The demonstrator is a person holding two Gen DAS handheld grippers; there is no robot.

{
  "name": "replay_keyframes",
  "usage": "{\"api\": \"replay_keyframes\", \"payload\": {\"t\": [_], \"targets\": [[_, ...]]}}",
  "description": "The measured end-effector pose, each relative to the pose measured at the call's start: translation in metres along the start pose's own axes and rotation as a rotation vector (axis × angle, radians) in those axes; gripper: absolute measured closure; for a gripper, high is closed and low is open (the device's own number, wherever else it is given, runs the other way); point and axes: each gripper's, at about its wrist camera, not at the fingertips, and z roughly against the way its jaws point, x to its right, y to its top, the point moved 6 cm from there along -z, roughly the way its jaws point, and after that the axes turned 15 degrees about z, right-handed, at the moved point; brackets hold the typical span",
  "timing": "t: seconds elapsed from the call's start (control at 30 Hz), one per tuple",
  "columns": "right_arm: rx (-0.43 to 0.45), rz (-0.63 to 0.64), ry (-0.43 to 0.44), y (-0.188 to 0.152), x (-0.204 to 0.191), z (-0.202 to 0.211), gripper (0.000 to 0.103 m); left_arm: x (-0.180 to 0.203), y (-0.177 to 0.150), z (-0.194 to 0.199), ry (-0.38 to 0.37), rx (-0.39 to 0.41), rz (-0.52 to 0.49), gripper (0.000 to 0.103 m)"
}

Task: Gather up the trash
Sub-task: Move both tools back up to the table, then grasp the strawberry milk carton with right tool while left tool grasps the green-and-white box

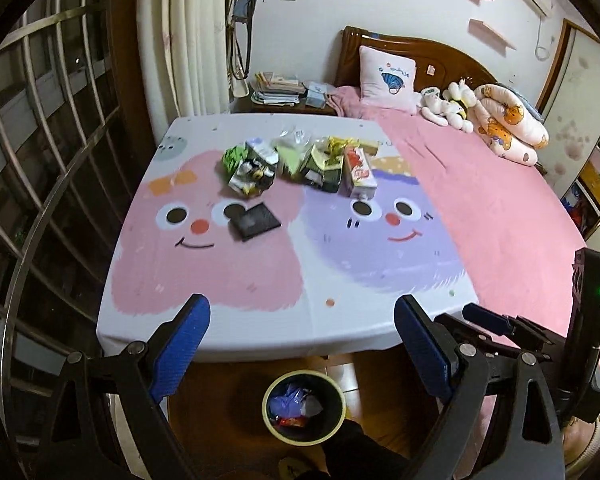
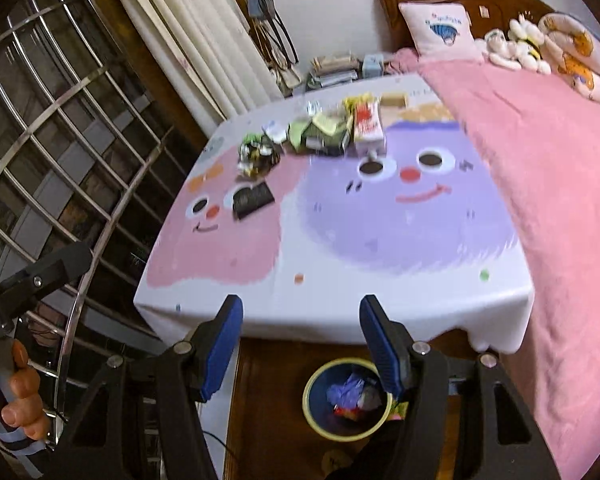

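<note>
Trash (image 1: 300,164) heaped near table's far edge (image 1: 276,118), both grippers' jaws apart and empty.

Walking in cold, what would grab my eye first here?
The cloth with two big smiling cartoon faces, pink and purple, spread over the table beside a pink bed. Next, the heap of wrappers and cartons at its far side, and the half-filled bin on the floor below the near edge.

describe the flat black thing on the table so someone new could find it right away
Start at the cartoon-face tablecloth beside the pink bed. On the pink face, over its right eye, lies a flat black square packet. It sits alone, nearer the table's front edge than the heap of crumpled colourful wrappers and cartons, and is the only dark, flat piece.
</note>
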Motion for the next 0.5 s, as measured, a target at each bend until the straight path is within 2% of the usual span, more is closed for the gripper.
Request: {"api": "replay_keyframes", "payload": {"t": [0.17, 0.27, 0.5], "targets": [[0.019, 0.03, -0.012, 0.035, 0.01, -0.009, 0.042, 0.013, 0.025, -0.012, -0.001, -0.002, 0.002, 0.011], [0.02, 0.035, -0.019, 0.056, 0.023, -0.025, 0.042, 0.022, 0.042, -0.028, 0.032, 0.002, -0.019, 0.011], [-0.03, 0.024, -0.009, 0.111, 0.07, -0.088, 0.042, 0.044, 0.094, -0.099, 0.096, -0.024, -0.017, 0.011]]}}
